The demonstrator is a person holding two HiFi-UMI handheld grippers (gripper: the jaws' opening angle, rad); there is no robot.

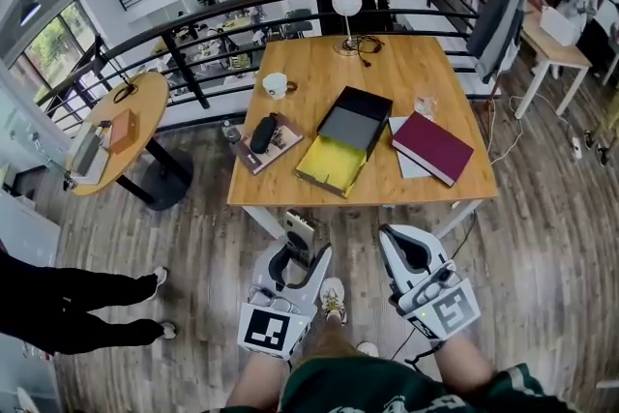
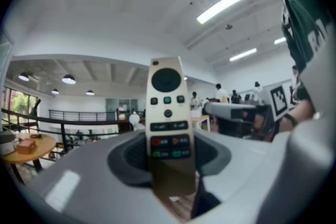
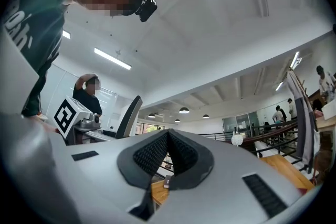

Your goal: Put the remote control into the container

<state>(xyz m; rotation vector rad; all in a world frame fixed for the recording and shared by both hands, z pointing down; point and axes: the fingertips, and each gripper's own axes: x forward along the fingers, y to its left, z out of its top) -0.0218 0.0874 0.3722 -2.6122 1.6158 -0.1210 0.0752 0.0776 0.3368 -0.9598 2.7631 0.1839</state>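
Wood-plank floor [image 1: 193, 237] of an open office gallery. The person stands just short of the near edge of a square wooden tabletop [image 1: 387, 63].

Left claw [image 1: 298, 254]: clenched on the remote control [image 1: 302, 229]. The left gripper view shows the remote control [image 2: 167, 107] upright between the pads with its button face toward the camera. Its lower end is pinched and its upper end sticks out well past the tips. The claw sits about level, off the near edge of the tabletop and not over it.

Right claw [image 1: 406, 245]: closed on itself, pads meeting, nothing between them. It is held beside the left one, also short of the tabletop.

Outward: the container [image 1: 329, 164] sits on the near middle of the tabletop. It is an open box, with a yellow-lined half nearer and a black half [image 1: 355, 116] overlapping it on the far side. The yellow interior looks bare. To its left a black case [image 1: 263, 132] lies on a book. To its right is a maroon book [image 1: 432, 147] on papers. On the far side are a mug [image 1: 276, 85] and a lamp [image 1: 346, 5].

Step (judgement): transport. The remote control is grasped but well apart from the container.

Next move (judgement):
- Bring the left claw forward over the near edge and slightly right, above the yellow half.
- Tip the remote control toward flat, since the tray looks shallow, then lower it and release.
- Keep clear of the black half's edge.
- The right claw is free to steady the box if it slides.
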